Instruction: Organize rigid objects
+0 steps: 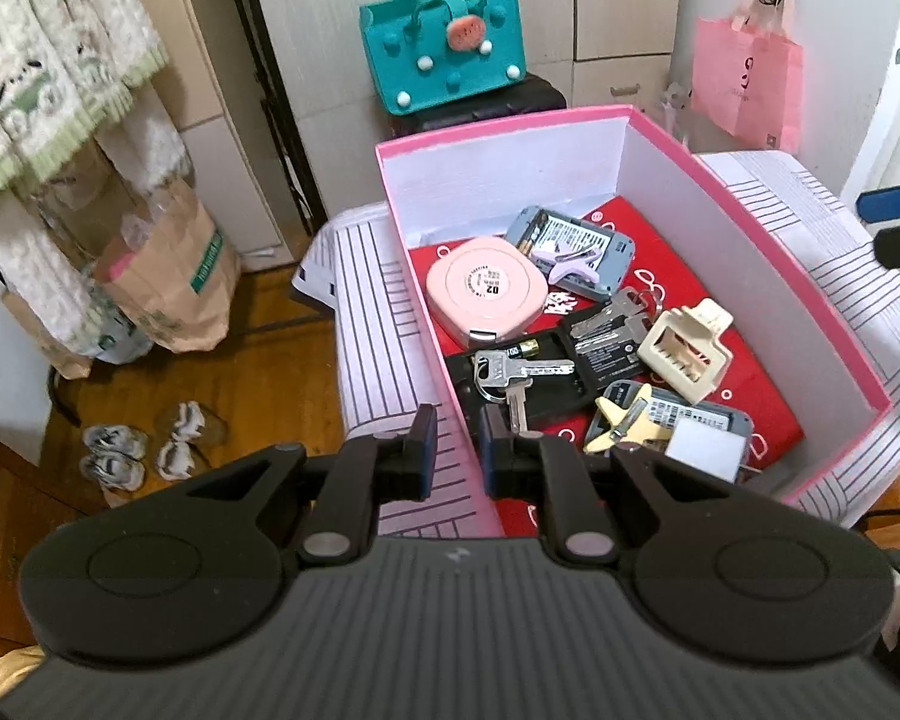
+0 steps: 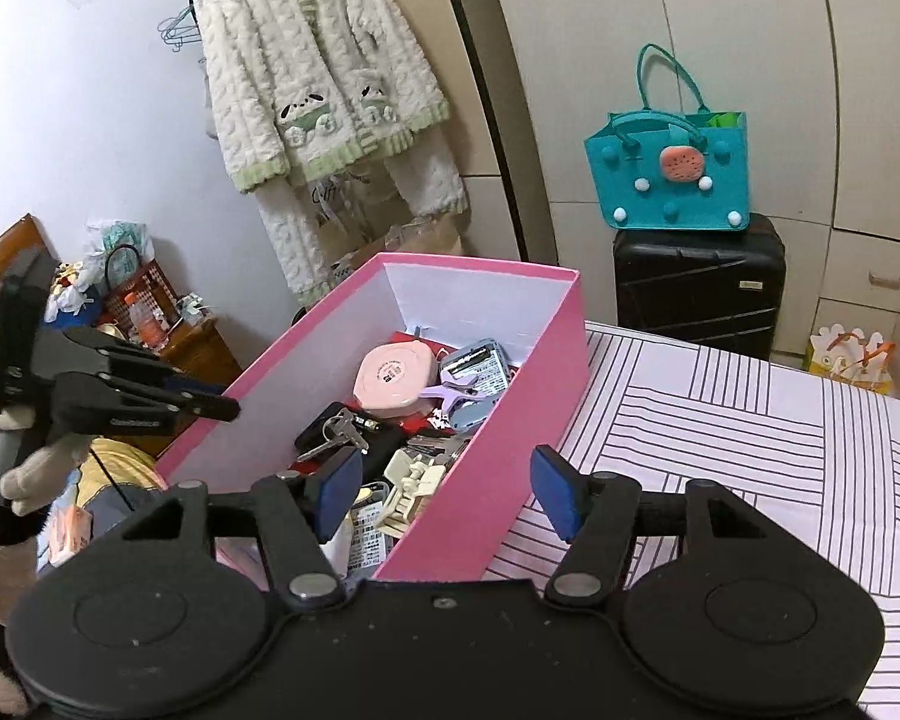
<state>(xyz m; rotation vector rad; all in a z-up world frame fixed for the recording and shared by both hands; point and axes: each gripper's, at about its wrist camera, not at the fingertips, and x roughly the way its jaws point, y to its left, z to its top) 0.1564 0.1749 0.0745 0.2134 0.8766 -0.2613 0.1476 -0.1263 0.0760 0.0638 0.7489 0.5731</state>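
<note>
The pink box (image 1: 660,192) hides its near corner behind the left claw (image 1: 457,450); the tape measure's (image 1: 485,289) label is unreadable.

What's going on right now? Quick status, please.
Left hand-held gripper shut, empty, over box wall. Right hand-held gripper open, empty. Pink box full of items. Nothing blocking.

You see pink box (image 1: 750,210), open top, white inside, on striped cloth. Inside, jumbled: pink round tape measure (image 1: 485,291), keys (image 1: 510,375), cream claw clip (image 1: 687,348), purple clip (image 1: 570,264), AA battery (image 1: 525,349).
</note>
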